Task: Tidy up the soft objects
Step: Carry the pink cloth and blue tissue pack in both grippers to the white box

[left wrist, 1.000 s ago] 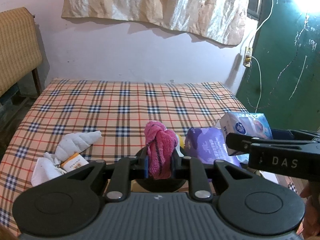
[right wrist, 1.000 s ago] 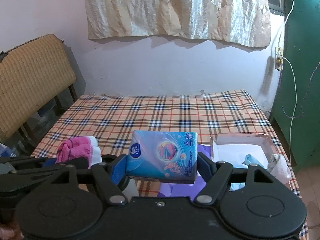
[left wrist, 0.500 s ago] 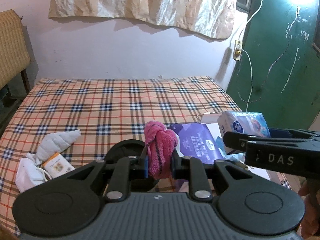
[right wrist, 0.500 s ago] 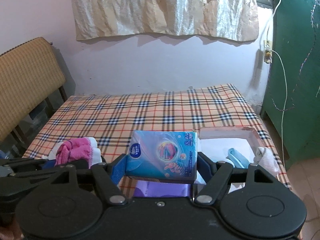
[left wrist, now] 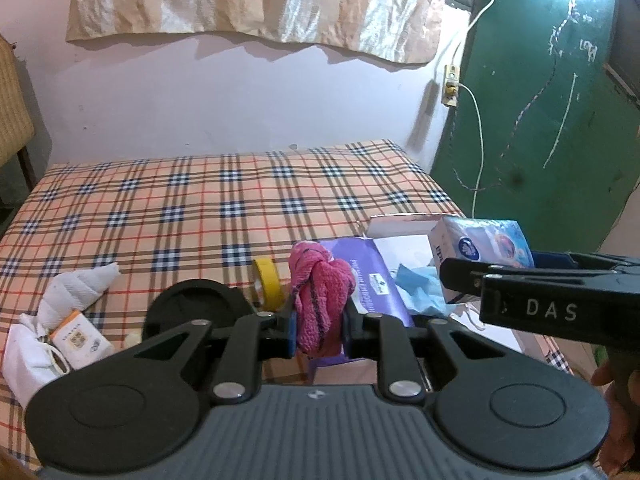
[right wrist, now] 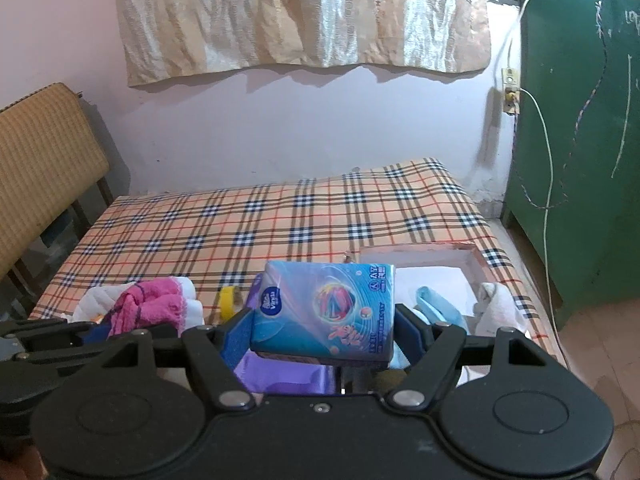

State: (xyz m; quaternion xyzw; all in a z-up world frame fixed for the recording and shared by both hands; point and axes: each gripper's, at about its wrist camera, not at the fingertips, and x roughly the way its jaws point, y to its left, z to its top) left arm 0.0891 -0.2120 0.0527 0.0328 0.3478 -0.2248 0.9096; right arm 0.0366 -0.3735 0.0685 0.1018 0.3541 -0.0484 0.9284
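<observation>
The left gripper (left wrist: pixel 319 322) was clamped tight on a knotted pink terry cloth (left wrist: pixel 320 296), while the right gripper (right wrist: pixel 322 330) was spread wide around a blue plastic-wrapped tissue pack (right wrist: pixel 322 310), its long side gripped across the jaws. Both loads were held above the near right corner of the plaid-covered bed (left wrist: pixel 208 208). The open white cardboard box (right wrist: pixel 432 268) sat right at that corner, ahead and to the right of both tools, so the right one was probably nearer. The cloth looked squishy; the pack looked plump and glossy.
</observation>
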